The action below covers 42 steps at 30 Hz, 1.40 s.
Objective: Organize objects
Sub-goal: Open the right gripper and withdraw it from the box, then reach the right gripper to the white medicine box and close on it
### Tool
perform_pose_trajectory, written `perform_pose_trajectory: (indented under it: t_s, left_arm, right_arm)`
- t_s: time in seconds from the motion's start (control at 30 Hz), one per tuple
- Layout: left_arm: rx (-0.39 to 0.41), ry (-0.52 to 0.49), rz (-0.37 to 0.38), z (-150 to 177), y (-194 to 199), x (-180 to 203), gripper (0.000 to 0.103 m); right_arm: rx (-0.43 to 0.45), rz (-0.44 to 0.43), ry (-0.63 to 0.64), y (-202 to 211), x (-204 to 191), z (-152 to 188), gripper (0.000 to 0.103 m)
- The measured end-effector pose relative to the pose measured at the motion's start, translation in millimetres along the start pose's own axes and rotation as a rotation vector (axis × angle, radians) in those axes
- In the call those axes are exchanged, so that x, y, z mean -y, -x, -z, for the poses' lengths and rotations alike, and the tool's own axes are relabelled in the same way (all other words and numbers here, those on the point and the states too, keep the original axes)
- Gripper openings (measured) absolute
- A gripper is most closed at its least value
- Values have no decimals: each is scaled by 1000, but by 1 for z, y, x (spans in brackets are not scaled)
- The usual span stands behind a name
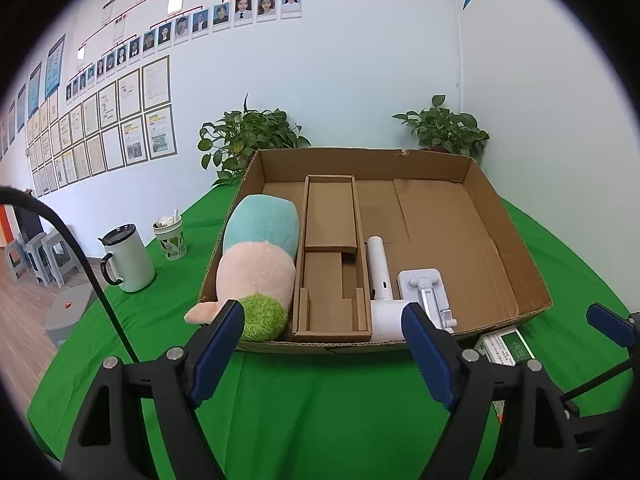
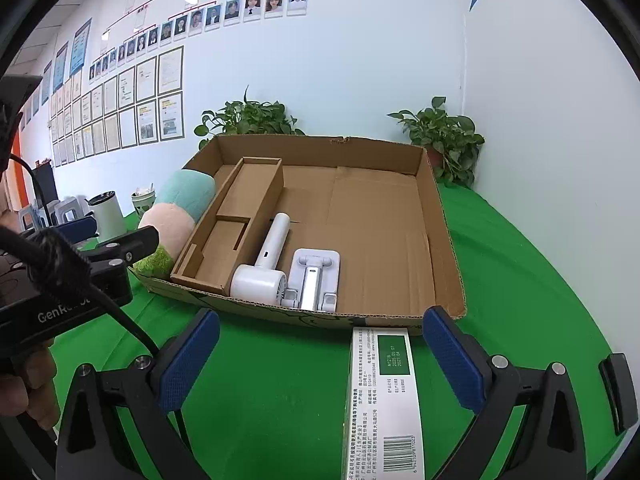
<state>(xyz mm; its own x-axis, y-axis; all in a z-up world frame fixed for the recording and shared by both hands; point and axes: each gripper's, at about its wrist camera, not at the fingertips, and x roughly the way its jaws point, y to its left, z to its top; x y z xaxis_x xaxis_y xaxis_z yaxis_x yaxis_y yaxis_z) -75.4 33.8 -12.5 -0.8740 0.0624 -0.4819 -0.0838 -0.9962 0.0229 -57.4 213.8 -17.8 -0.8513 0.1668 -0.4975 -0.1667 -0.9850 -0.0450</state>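
From your left wrist camera, your left gripper [image 1: 324, 328] hangs wide open and empty over the green tablecloth [image 1: 304, 408], just short of the cardboard tray [image 1: 508, 240]. Inside, the plush toy [image 1: 258, 264] fills the left edge, then the cardboard insert [image 1: 330, 256], then the white handheld fan [image 1: 382, 280] touching the white folding stand [image 1: 426, 288]. A white mug [image 1: 128, 260] and a patterned cup [image 1: 170, 236] stand well apart on the left.

Over to your right wrist camera: your right gripper [image 2: 320, 348] is spread wide too, gripping nothing, with the green-and-white carton [image 2: 382, 396] lying flat between its fingers, its far end just beside the tray's near wall. Looks like the carton is the piece in hand now. Next, you'd want to close squarely across its long sides, lift clear of the wall, and set it on the tray's bare right floor.
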Motion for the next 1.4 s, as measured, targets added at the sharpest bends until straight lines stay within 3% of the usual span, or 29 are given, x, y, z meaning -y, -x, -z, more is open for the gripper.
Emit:
perform_pose_trajectory:
  t_s: [0.27, 0.4, 0.53, 0.77, 0.87, 1.03, 1.1, 1.2, 1.3, 1.37, 1.4]
  left_arm:
    - [-42, -13, -4, 6, -14, 0, 81]
    - [-78, -18, 31, 12, -20, 2, 81]
    - [-167, -50, 124, 28, -29, 3, 81]
    - [-289, -34, 161, 65, -36, -12, 81]
    - [-287, -9, 158, 68, -31, -26, 81]
    - [-238, 48, 121, 55, -15, -56, 81]
    - [-233, 79, 128, 51, -13, -65, 81]
    - [-273, 129, 212, 52, -18, -71, 81]
    - [-333, 190, 312, 55, -28, -68, 81]
    - [-372, 217, 397, 57, -35, -60, 81]
    - [-384, 223, 431, 58, -38, -54, 81]
  right_arm:
    - [-45, -7, -31, -10, 7, 4, 102]
    - [-88, -52, -59, -17, 12, 14, 102]
    - [-142, -80, -97, -21, 28, 36, 102]
    - [-277, -76, -145, -19, 59, 87, 99]
    - [-286, -83, -135, -17, 58, 93, 90]
    - [-298, -44, -63, -26, 44, 91, 46]
    - [-298, -63, -49, -27, 38, 89, 37]
    - [-300, -124, -16, -27, 20, 87, 36]
    - [-298, -167, 25, -25, 3, 88, 39]
    - [-281, -132, 33, -22, 2, 87, 71]
    - [-257, -98, 25, -19, 7, 86, 101]
